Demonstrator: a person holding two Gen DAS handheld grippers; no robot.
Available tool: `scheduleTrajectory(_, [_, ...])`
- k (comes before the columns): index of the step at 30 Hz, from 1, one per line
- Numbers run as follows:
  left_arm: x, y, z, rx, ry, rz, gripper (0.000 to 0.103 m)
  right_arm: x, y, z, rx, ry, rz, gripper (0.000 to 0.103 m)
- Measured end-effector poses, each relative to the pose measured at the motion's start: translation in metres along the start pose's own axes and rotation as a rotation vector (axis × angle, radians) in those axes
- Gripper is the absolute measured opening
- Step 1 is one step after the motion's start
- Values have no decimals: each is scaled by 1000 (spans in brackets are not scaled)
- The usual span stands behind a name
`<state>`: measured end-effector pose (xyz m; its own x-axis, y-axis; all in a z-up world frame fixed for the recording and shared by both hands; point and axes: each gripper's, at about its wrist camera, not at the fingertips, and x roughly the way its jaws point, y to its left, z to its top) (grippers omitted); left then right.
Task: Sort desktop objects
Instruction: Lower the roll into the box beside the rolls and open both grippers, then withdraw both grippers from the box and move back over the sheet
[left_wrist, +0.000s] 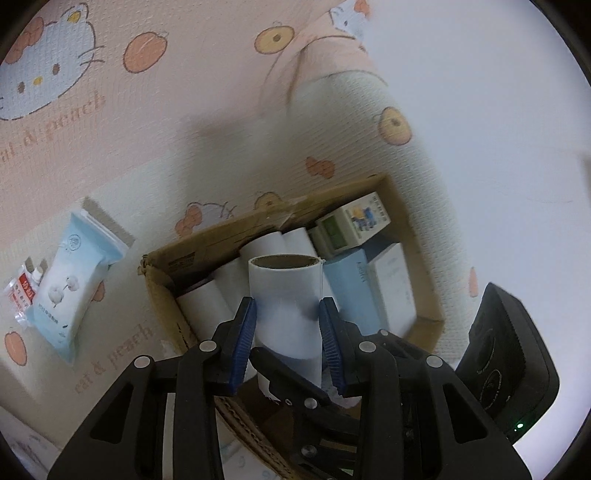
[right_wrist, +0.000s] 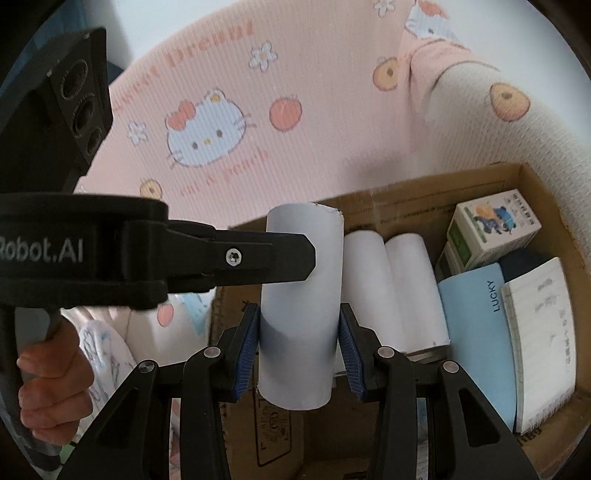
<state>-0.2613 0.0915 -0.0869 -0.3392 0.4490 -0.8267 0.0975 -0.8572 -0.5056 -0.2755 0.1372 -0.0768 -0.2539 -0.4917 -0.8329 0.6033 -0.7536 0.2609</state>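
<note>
Two hand-held grippers, left gripper (left_wrist: 287, 332) and right gripper (right_wrist: 298, 343), each pinch a white paper roll (left_wrist: 284, 306) (right_wrist: 301, 306) above the cardboard box (left_wrist: 413, 206); lowering them parallel beside the stored rolls (right_wrist: 391, 284) should prevent jamming.

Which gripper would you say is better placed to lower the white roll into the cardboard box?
Right, probably: the right gripper clamps the white roll parallel to the stored rolls in the cardboard box; the left gripper crosses it sideways.
</note>
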Motion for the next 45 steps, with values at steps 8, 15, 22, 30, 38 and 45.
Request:
scheduleTrajectory(8, [21,11,4,-6,63,77,30,23,3,0,-34,86,-27,39])
scheduleTrajectory(15, [23,14,-1,28,61,109,29,3,3,0,-37,11,37,40])
scheduleTrajectory(22, [5,5,-5,111,9,75,29,-22,-28,-28,43,33,-29,40])
scheduleTrajectory(30, [3,-10,-15,180,-32,95,30,-7,-55,-54,169,194,-143,40])
scheduleTrajectory(38, [11,-17,-22,231,-41,140,30,28,-73,-55,362,303,15,34])
scheduleTrajectory(45, [17,-18,-19,253,-24,133,30,42,-90,-58,444,326,-15,34])
